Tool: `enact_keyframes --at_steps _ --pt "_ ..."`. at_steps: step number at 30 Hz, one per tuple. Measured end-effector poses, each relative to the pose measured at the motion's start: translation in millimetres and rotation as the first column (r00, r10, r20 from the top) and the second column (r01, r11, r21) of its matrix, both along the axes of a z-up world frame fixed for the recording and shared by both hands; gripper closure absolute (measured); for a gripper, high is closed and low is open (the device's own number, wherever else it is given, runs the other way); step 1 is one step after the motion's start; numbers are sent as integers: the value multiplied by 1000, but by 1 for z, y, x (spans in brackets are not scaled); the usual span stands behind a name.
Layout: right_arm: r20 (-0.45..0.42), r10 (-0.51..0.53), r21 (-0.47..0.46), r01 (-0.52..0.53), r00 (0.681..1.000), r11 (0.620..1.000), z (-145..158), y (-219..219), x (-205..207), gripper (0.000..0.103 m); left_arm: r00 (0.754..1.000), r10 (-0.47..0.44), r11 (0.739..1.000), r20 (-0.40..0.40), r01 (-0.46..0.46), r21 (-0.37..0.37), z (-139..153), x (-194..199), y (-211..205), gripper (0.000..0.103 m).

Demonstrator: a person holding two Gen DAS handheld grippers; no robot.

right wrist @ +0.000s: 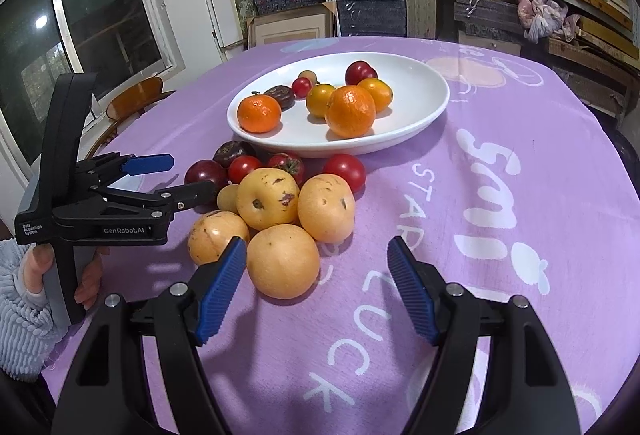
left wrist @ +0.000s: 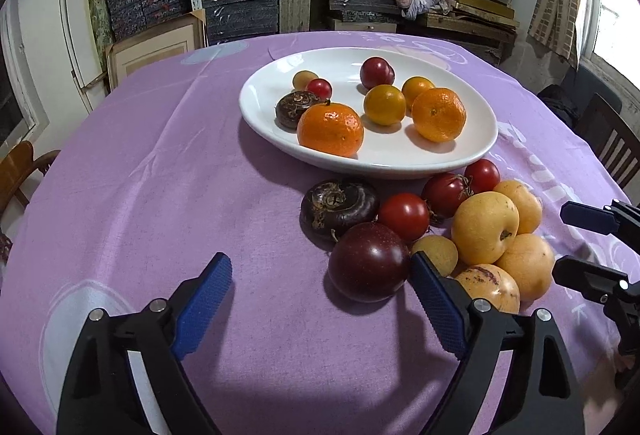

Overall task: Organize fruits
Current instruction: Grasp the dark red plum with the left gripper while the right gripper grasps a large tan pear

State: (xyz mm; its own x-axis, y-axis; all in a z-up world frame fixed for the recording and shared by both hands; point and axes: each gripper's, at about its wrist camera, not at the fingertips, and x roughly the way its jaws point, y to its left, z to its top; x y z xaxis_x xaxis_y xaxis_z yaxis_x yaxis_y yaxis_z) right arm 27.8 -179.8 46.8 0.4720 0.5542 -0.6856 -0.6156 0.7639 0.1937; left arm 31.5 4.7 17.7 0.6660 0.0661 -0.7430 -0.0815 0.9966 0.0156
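A white plate [left wrist: 332, 63] [right wrist: 416, 91] holds two mandarins [left wrist: 331, 129], yellow-orange fruits, a plum and small pieces. Before it on the purple cloth lies a pile: a dark plum [left wrist: 370, 261] [right wrist: 206, 173], red tomatoes [left wrist: 404, 215], a dark brown bulb [left wrist: 338, 203] and several pale yellow fruits [left wrist: 484, 227]. My left gripper [left wrist: 320, 262] [right wrist: 191, 174] is open around the dark plum, which sits close to its right finger. My right gripper [right wrist: 317, 241] [left wrist: 561, 240] is open around the nearest yellow fruit [right wrist: 283, 261], which lies against its left pad and apart from the right one.
The purple tablecloth [right wrist: 500, 195] with white lettering covers a round table. Wooden chairs [left wrist: 612, 139] stand at its sides. Shelves stacked with boxes [left wrist: 248, 7] fill the back wall. A hand in a light fuzzy sleeve [right wrist: 24, 299] holds the left gripper.
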Motion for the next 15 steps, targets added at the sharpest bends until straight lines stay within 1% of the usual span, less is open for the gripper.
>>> enact_keyframes --at_steps 3,5,6,9,10,15 --pt "0 2 0 -2 1000 1000 0 0 0 32 1000 19 1000 -4 -19 -15 -1 -1 10 14" --pt "-1 1 0 -1 1000 1000 0 0 0 32 999 42 999 -12 -42 -32 -2 -2 19 23" --pt "-2 1 0 -1 1000 1000 0 0 1 32 998 53 998 -20 -54 -38 -3 -2 24 25" --pt "-4 0 -1 0 1000 1000 0 0 1 32 996 79 993 -42 -82 -80 -6 -1 36 26" --pt "-5 -1 -2 1 1000 1000 0 0 1 32 996 74 993 -43 -78 -90 -5 -2 37 27" --pt "-9 4 -5 -4 1000 1000 -1 1 2 32 999 33 996 -26 -35 -82 -4 -4 27 27"
